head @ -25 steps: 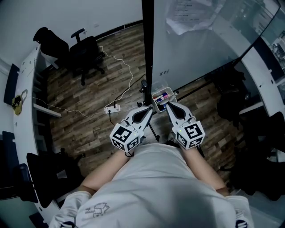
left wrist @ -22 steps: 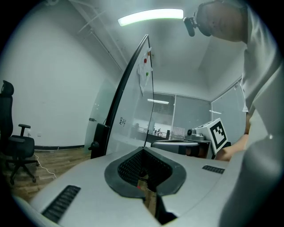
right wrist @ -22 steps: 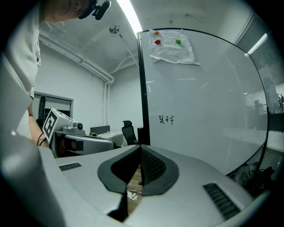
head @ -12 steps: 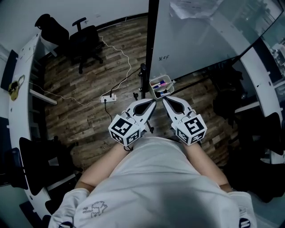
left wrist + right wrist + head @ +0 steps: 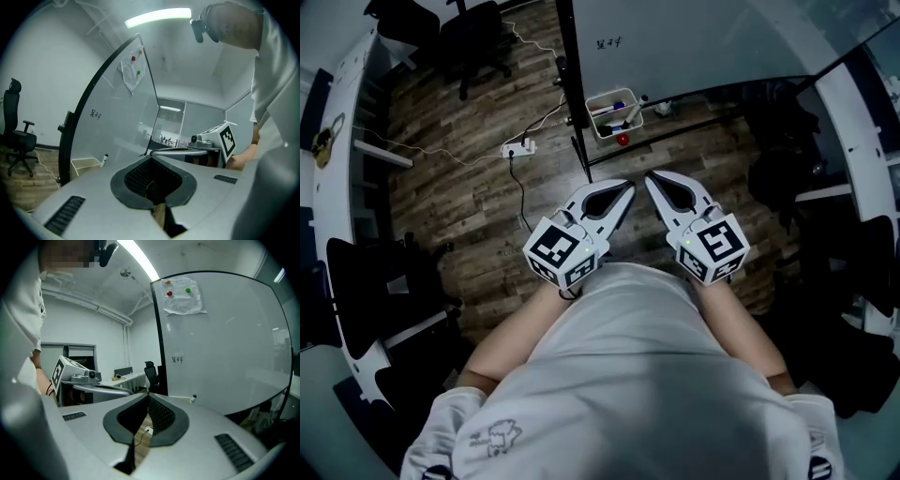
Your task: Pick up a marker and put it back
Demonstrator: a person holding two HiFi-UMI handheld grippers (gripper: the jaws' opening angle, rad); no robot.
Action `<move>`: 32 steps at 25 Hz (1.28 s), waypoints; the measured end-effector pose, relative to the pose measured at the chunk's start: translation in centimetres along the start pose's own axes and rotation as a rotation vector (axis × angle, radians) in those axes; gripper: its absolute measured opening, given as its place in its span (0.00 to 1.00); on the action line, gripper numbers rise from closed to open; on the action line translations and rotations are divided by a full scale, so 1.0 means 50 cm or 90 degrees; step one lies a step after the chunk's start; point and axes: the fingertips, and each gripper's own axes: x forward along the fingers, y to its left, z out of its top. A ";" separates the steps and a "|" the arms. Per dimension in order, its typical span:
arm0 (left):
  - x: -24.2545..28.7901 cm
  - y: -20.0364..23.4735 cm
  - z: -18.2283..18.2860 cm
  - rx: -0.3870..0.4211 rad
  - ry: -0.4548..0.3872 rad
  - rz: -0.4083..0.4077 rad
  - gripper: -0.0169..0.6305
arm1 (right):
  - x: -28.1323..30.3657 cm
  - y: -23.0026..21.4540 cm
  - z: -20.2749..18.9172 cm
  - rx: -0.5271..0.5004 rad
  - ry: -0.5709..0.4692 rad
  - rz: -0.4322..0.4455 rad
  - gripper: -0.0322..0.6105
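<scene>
Left tool (image 5: 628, 187) sits just ahead of the person's shirt (image 5: 628, 375), jaws pressed together, nothing between them. Right tool (image 5: 650, 177) is beside it, likewise closed and empty, and the two tips are near each other. The markers (image 5: 615, 106) lie in the white tray (image 5: 592, 120) at the foot of the whiteboard (image 5: 703, 47), well apart from both tools, over the wooden floor (image 5: 459, 197).

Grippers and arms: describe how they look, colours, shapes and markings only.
The left gripper and right gripper are matching light grey shells tapering to a point, with black ribbed pads lining a teardrop-shaped opening. Each carries a white cube with black square markers. The person wears a pale short-sleeved T-shirt with a small print; forearms are bare.
</scene>
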 end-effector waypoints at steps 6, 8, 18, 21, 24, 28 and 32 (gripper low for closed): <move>-0.011 -0.096 -0.039 0.002 0.009 0.017 0.03 | -0.117 0.019 -0.047 0.017 0.009 0.009 0.07; -0.018 -0.123 -0.050 0.010 0.012 0.017 0.03 | -0.148 0.032 -0.058 0.017 0.009 0.014 0.07; -0.086 -0.209 -0.067 0.029 0.023 0.032 0.04 | -0.244 0.104 -0.085 0.029 0.004 0.037 0.07; -0.120 -0.231 -0.074 0.033 0.029 0.030 0.04 | -0.257 0.142 -0.094 0.035 0.003 0.039 0.07; -0.156 -0.250 -0.077 0.033 0.031 0.025 0.04 | -0.264 0.179 -0.093 0.042 -0.004 0.038 0.07; -0.216 -0.267 -0.074 0.034 0.029 0.018 0.03 | -0.269 0.234 -0.081 0.037 -0.012 0.027 0.07; -0.295 -0.279 -0.062 0.042 0.021 0.011 0.04 | -0.273 0.304 -0.071 0.032 -0.022 0.017 0.07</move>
